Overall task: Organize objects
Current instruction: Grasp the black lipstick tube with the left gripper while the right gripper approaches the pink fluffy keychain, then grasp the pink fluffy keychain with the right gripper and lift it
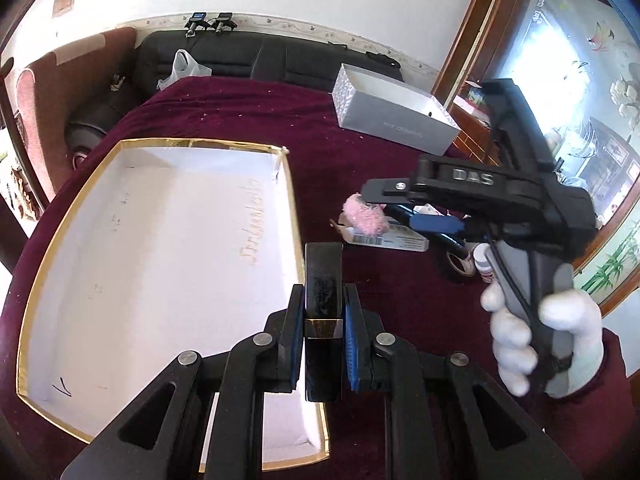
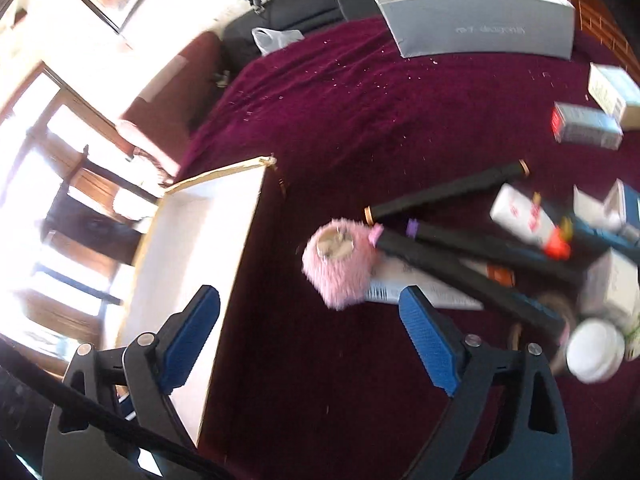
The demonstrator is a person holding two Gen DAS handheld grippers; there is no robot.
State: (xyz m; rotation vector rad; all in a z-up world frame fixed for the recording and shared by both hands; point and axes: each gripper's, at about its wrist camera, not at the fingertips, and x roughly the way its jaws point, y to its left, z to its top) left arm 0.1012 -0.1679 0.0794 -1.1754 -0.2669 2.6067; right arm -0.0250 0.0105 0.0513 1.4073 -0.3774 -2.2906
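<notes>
Left gripper [image 1: 323, 336] over maroon tablecloth [image 1: 360, 120], black sofa [image 1: 256, 56]

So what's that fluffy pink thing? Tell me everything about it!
The fluffy pink thing is a small, stubby roll covered in shaggy pink fur, with a round silvery end facing up. It sits on the dark red cloth, resting against a white barcoded box and touching the ends of black sticks. The right claw hangs open near it, not touching.

The shallow box [image 1: 160, 240] lies left of the clutter pile [image 1: 384, 228]; the shoebox [image 1: 396, 108] sits behind.
</notes>
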